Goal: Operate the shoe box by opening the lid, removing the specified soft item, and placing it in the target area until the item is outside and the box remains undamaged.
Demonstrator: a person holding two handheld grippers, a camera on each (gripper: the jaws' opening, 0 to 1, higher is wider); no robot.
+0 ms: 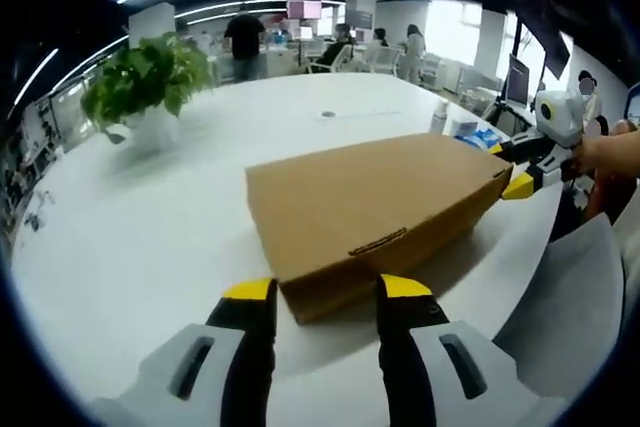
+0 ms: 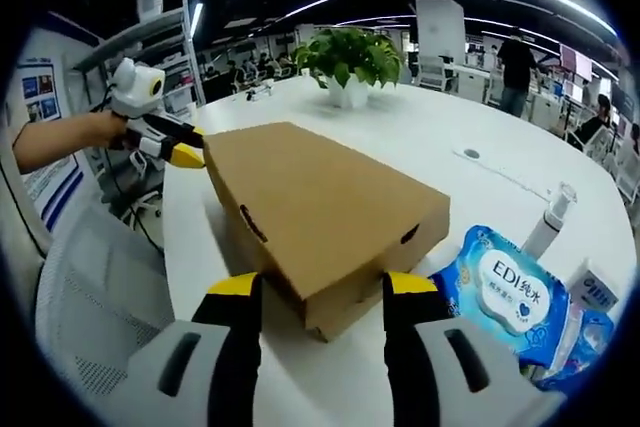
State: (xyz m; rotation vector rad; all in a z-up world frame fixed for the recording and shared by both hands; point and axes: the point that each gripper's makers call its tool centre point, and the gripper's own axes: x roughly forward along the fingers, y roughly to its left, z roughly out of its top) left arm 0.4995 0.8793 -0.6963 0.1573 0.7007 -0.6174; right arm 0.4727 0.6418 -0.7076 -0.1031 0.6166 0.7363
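A closed brown cardboard shoe box (image 1: 375,207) lies on the white table (image 1: 150,237), its lid down. In the left gripper view my left gripper (image 1: 326,289) is open, and its yellow-tipped jaws stand on either side of the box's near corner. My right gripper (image 1: 510,169), held by a hand, is at the box's far right corner. In the right gripper view the box (image 2: 320,212) runs away from me. My right gripper (image 2: 322,284) is open astride its near corner. The left gripper (image 2: 182,147) touches the far left corner.
A potted plant (image 1: 145,82) stands at the back of the table. A blue wet-wipes pack (image 2: 510,292) and a small bottle (image 2: 550,222) lie right of the box. A grey mesh chair (image 2: 95,287) sits by the table edge. People stand in the background.
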